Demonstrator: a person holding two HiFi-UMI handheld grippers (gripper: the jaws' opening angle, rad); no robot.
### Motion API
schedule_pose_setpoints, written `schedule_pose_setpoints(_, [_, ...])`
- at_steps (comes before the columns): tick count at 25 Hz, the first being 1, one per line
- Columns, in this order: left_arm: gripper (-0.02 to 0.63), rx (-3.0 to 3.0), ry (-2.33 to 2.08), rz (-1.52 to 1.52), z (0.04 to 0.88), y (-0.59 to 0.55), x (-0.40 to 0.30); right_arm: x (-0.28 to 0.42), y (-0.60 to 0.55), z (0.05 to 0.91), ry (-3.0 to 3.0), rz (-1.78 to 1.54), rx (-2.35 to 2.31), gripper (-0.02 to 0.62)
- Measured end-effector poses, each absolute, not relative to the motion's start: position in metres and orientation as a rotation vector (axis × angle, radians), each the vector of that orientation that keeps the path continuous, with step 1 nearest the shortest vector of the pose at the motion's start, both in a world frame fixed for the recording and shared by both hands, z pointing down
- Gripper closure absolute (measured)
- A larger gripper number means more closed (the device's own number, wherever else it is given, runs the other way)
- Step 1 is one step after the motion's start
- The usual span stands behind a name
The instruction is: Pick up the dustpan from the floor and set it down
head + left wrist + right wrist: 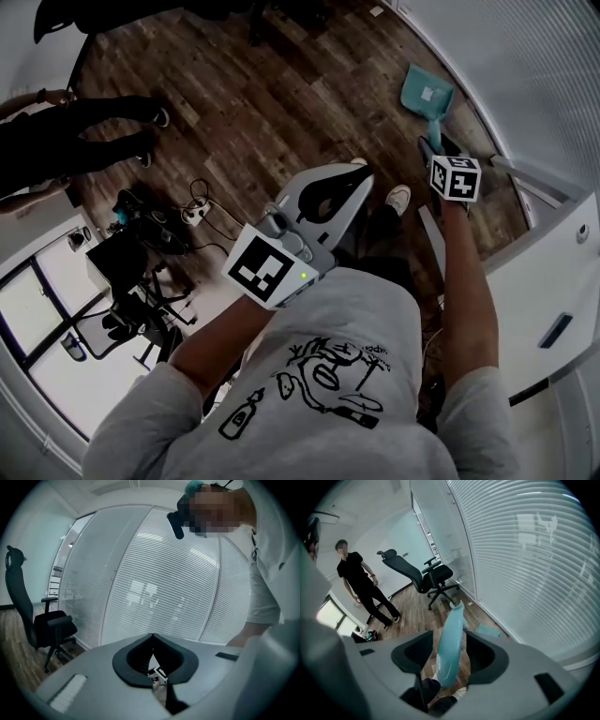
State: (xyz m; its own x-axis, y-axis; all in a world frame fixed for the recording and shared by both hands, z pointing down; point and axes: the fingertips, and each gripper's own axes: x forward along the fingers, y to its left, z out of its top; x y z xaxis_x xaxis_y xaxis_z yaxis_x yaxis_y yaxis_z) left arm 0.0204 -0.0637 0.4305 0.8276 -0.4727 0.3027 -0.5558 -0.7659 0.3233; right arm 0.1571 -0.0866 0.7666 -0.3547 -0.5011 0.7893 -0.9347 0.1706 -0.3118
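Between right tongs (450, 635), dustpan handle (450, 646)

Left hand-held gripper (354, 180): forearm bent, held out in front of torso, jaws together. Right hand-held gripper (433, 150): arm stretched out, pointing steeply down, jaws spread wide around dustpan handle (450, 644), pads not pressing.

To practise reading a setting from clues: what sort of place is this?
Probably an office. An office chair stands by a long wall of blinds, and the floor is wood-look plank.
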Motion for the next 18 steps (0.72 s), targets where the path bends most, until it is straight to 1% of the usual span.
schedule_pose_setpoints(4, [0.604, 2.613, -0.755, 0.309, 0.434, -0.062, 0.016, 0.16, -0.089, 0.769, -1.926, 1.094, 1.383, 0.41])
schedule_pose_setpoints(5, [0.604, 2.614, -0.757, 0.308, 0.434, -0.062, 0.016, 0.16, -0.09, 0.768, -1.933, 1.104, 1.388, 0.456])
schedule_pose_setpoints(7, [0.604, 2.608, -0.762, 0.306, 0.435, -0.062, 0.014, 0.159, -0.091, 0.768, -1.945, 1.124, 1.401, 0.47])
schedule_pose_setpoints(18, [0.604, 2.611, -0.759, 0.305, 0.431, -0.062, 0.008, 0.161, -0.096, 0.751, -1.986, 1.118, 1.457, 0.479])
